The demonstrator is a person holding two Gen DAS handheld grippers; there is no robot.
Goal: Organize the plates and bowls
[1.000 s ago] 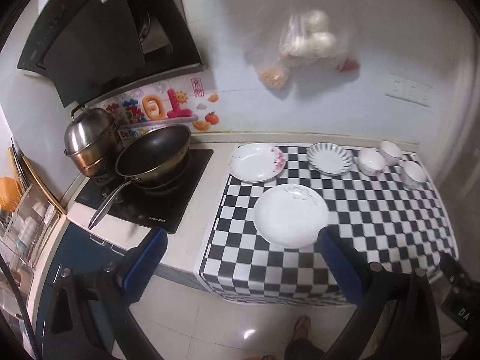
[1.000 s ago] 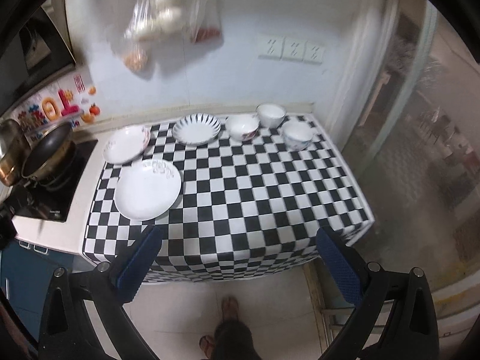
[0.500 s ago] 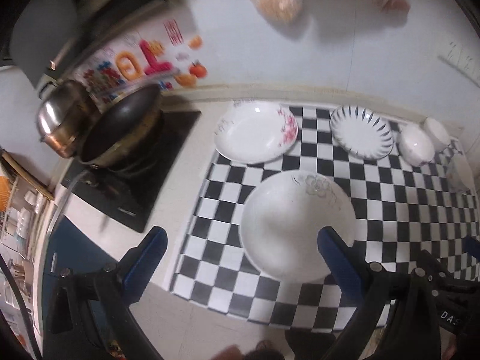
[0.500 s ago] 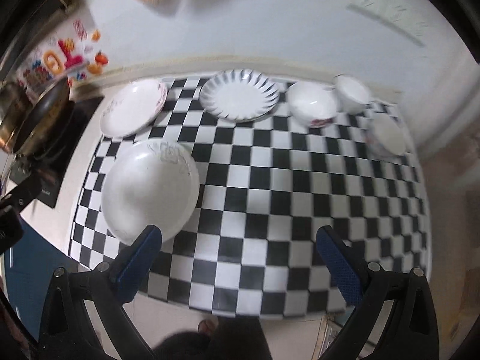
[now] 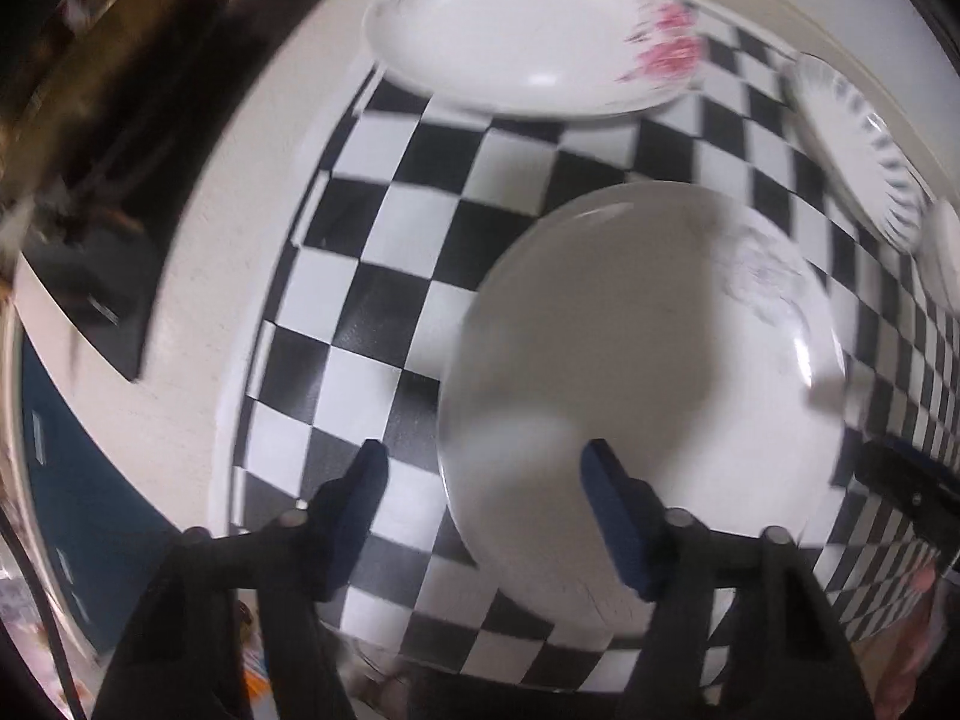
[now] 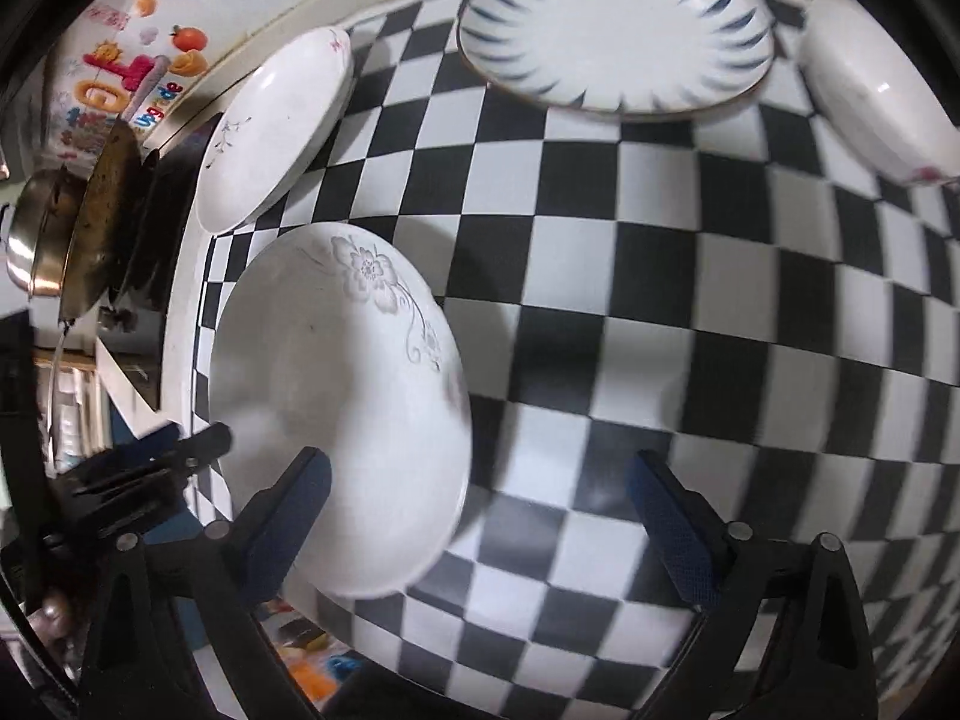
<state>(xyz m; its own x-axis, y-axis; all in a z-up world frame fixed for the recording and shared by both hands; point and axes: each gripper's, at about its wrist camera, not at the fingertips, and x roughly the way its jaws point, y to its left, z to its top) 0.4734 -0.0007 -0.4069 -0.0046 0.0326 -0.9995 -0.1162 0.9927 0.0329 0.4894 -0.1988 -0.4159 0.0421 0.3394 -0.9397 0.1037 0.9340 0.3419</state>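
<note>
A large white plate with a grey flower point(image 5: 648, 372) point(image 6: 336, 420) lies at the front left of the checkered cloth. My left gripper point(image 5: 483, 468) is open, its jaws straddling the plate's left rim, one finger over the plate. My right gripper point(image 6: 477, 486) is open over the plate's right rim. Behind lie a white plate with pink flowers point(image 5: 528, 30) point(image 6: 276, 126), a blue-striped plate point(image 6: 618, 30) point(image 5: 858, 144) and a white bowl point(image 6: 882, 90).
A black stove with a dark wok point(image 6: 105, 222) and a steel pot point(image 6: 30, 240) stands left of the checkered cloth point(image 6: 660, 276). The counter's front edge is just below both grippers. The left gripper shows at the left of the right wrist view point(image 6: 132, 480).
Both grippers have dropped down and forward from high above the counter to the large white plate. The left jaws have narrowed. The dishes have not moved.
</note>
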